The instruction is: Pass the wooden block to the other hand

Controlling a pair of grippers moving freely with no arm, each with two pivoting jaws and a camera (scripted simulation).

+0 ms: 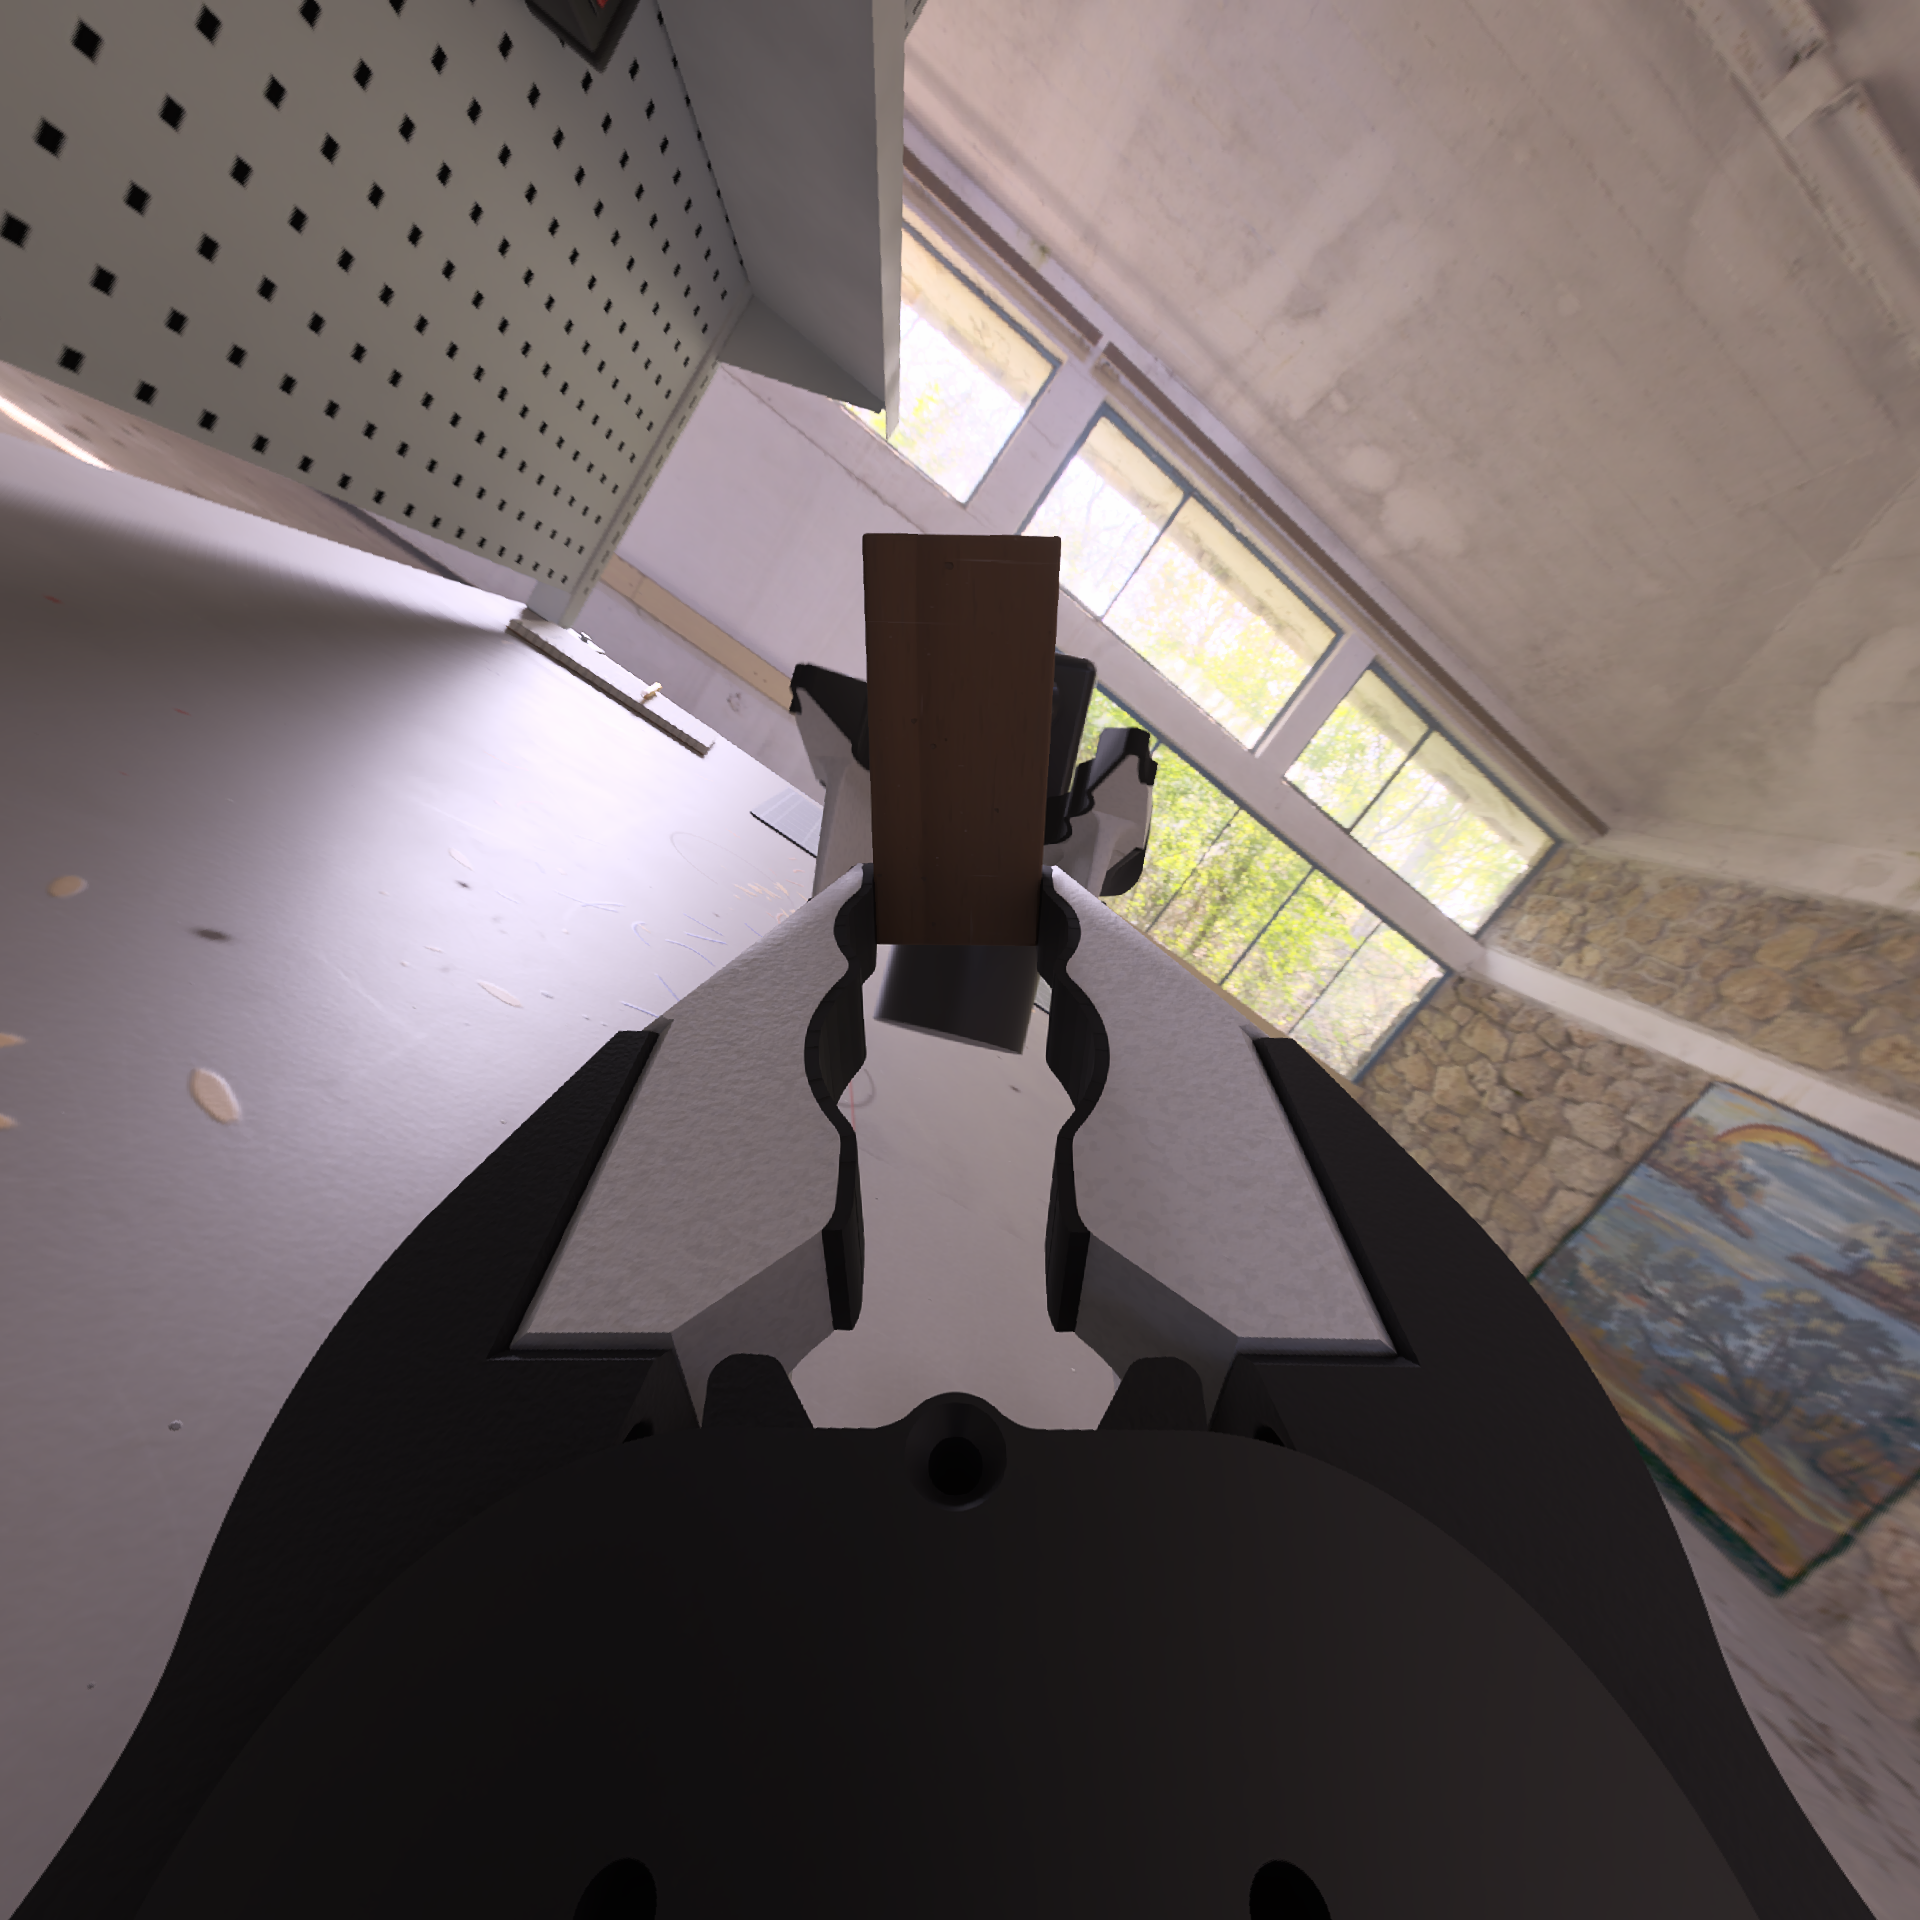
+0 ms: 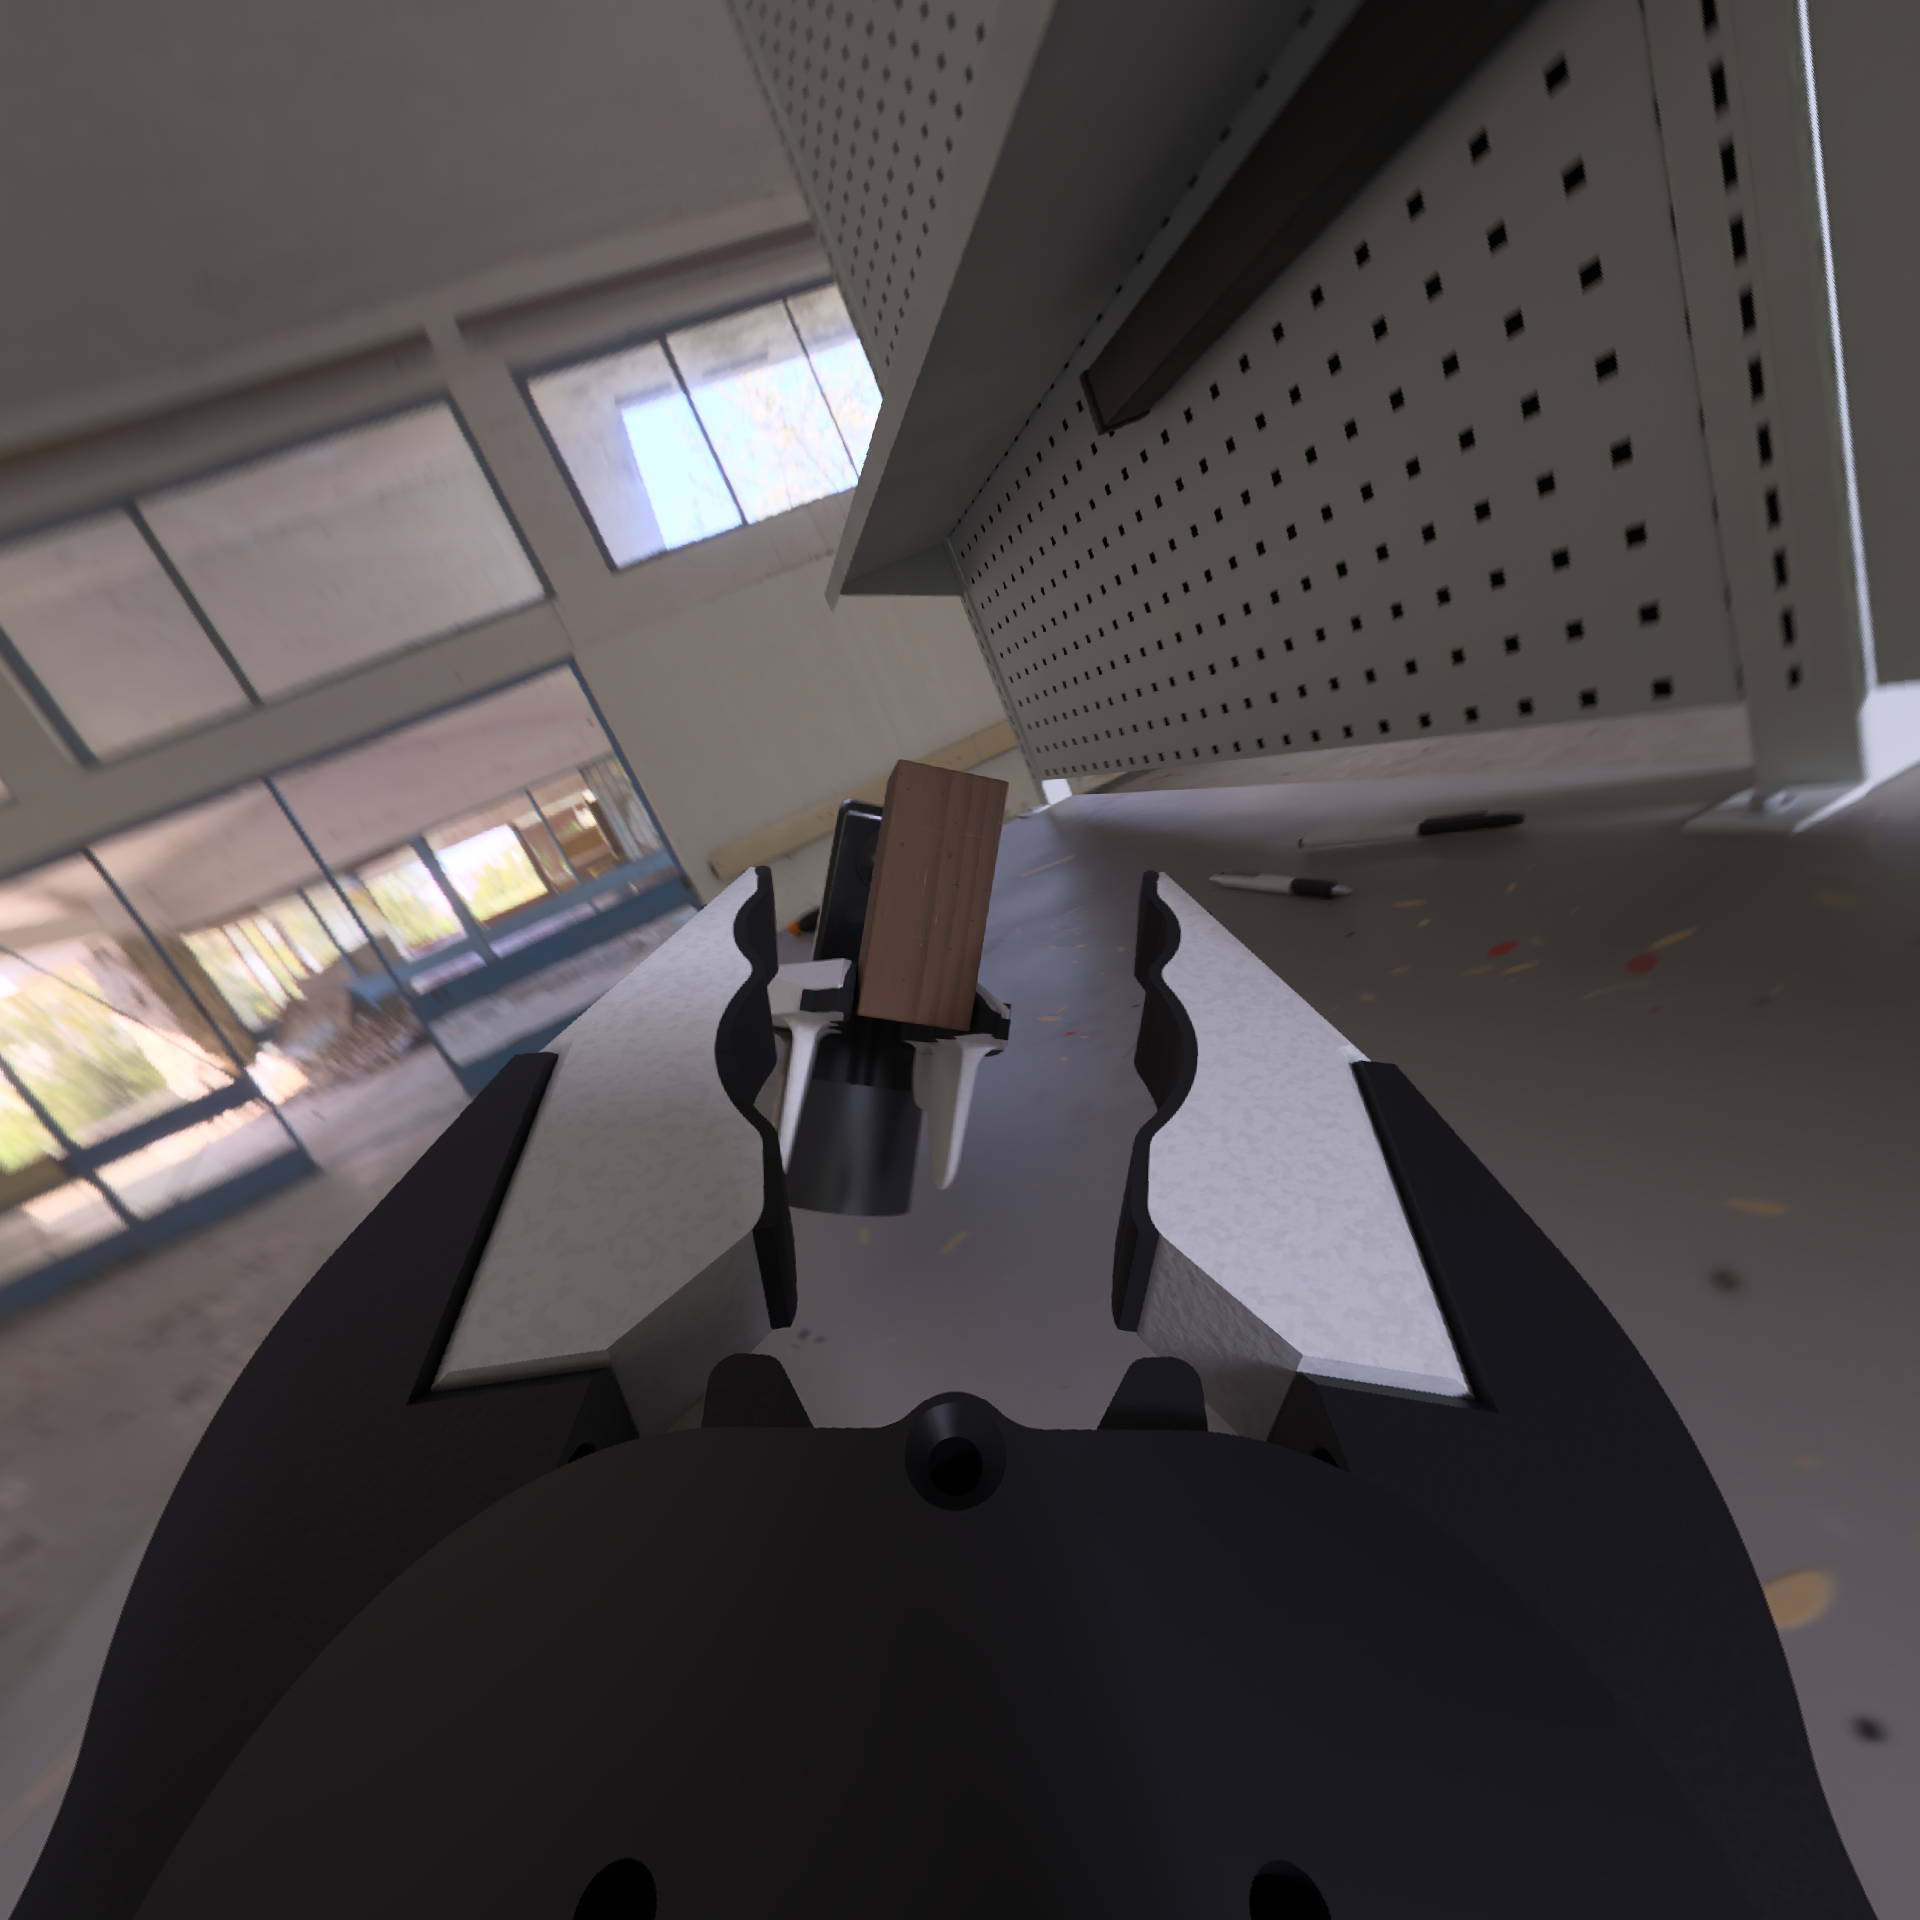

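The wooden block (image 1: pixel 961 727) is a long brown bar held up in the air. My left gripper (image 1: pixel 958 904) is shut on its near end, and the rest of the bar sticks out past the fingertips. My right gripper (image 2: pixel 956 899) is open and empty. In the right wrist view the block (image 2: pixel 930 894) stands upright just ahead, between my open fingers and nearer the left one, not touching either. The left gripper's white fingers (image 2: pixel 810 1003) clamp its lower end. In the left wrist view the right gripper's fingers (image 1: pixel 1117 805) show on both sides behind the block.
A grey worktable (image 1: pixel 312 935) lies below, flecked with chips. A white pegboard rack with a shelf (image 2: pixel 1351 520) stands at its back and also shows in the left wrist view (image 1: pixel 312 260). Two pens (image 2: pixel 1283 885) (image 2: pixel 1455 826) lie on the table near the rack. Large windows are behind.
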